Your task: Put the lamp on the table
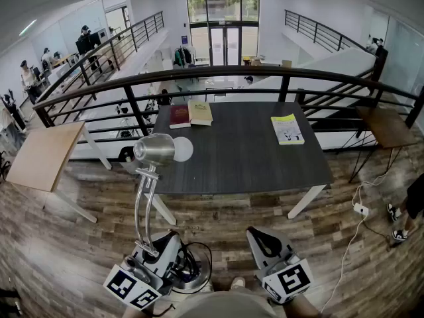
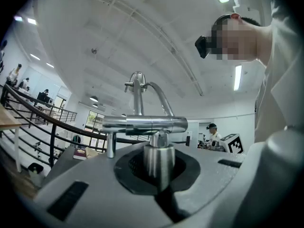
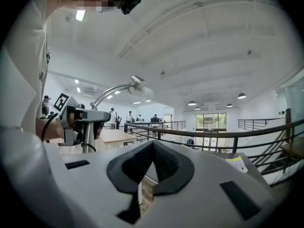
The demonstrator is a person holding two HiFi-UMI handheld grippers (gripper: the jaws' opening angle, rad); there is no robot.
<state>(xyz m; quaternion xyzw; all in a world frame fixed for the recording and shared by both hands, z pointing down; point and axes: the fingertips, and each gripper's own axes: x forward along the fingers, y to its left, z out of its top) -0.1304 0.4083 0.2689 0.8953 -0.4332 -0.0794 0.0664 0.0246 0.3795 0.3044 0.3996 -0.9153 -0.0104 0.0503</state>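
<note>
Three books point(image 1: 180, 116) top the dark table point(image 1: 245, 158); left gripper point(image 2: 159, 186) clamps the lamp point(image 1: 154, 149), right gripper's point(image 3: 152, 151) jaws closed.

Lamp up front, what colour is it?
The lamp is shiny silver, with a white bulb; the head view shows it best.

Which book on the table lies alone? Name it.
The yellow-green booklet near the right edge; the dark red book and the tan book lie side by side at the far edge.

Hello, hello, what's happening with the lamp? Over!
Left gripper shut on lamp, short of table. Right gripper shut, empty. Books on far edge, near side bare.
</note>
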